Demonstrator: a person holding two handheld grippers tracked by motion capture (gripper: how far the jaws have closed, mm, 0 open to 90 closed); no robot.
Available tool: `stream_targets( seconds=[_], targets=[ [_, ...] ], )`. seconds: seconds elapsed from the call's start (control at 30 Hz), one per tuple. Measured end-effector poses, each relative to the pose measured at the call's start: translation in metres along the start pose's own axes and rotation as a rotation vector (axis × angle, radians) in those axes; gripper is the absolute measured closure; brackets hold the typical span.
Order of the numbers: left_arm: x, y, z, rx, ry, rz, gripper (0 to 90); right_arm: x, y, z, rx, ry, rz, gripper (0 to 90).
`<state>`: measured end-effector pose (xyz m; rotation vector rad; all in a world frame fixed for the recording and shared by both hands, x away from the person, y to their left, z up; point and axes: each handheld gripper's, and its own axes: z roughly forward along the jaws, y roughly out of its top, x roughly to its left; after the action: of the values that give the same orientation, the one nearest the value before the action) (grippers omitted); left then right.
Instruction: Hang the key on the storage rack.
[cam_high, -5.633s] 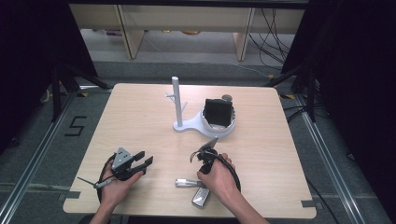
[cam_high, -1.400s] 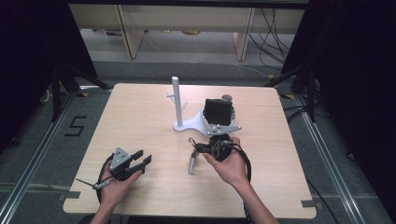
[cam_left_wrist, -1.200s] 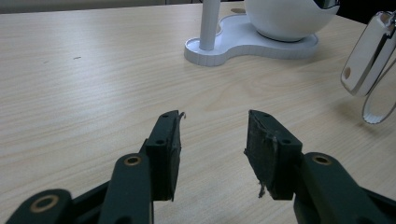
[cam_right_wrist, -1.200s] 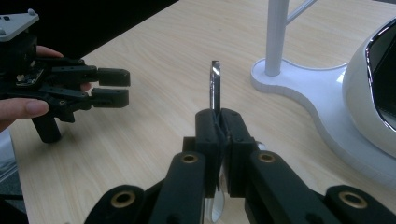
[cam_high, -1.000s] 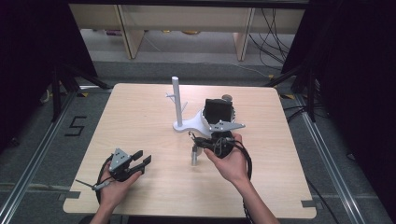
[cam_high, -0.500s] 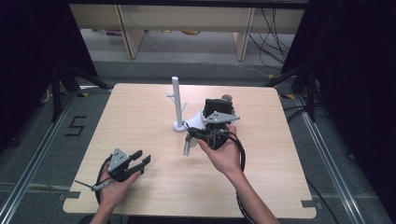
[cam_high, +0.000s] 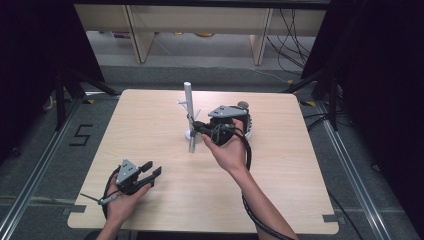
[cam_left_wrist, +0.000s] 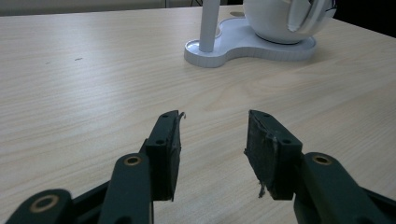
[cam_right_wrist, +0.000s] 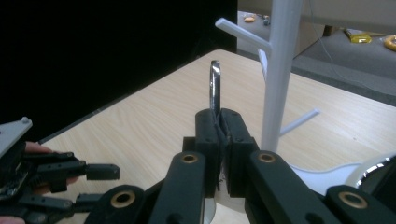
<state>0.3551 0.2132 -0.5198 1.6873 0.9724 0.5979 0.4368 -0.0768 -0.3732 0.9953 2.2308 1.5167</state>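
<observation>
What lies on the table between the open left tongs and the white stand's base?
Nothing: in the left gripper view, bare wooden table runs from the left tongs to the white stand's base.

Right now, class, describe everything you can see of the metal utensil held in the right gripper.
The metal utensil is thin, flat and shiny, likely steel cutlery. The right gripper is clamped on it, and its narrow edge sticks up past the shut jaws. In the high view it hangs roughly upright above the wooden table, close beside the white stand with pegs. Whether it touches the stand cannot be told. Its end shape is hidden.
</observation>
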Motion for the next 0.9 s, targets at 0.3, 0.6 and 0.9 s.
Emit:
stream_targets(
  seconds=[0.3, 0.6, 0.9],
  targets=[
    [-0.002, 0.000, 0.000, 0.000, 0.000, -0.001, 54.2, 0.004, 0.014, 0.014, -0.022, -0.014, -0.011, 87.7],
    [-0.002, -0.001, 0.001, -0.008, -0.012, 0.005, 54.1, 0.006, 0.026, 0.026, -0.035, -0.007, 0.005, 87.6],
    [-0.001, -0.001, 0.000, -0.002, -0.009, 0.014, 54.1, 0.000, 0.028, 0.039, -0.032, -0.009, 0.031, 87.6]
  ],
)
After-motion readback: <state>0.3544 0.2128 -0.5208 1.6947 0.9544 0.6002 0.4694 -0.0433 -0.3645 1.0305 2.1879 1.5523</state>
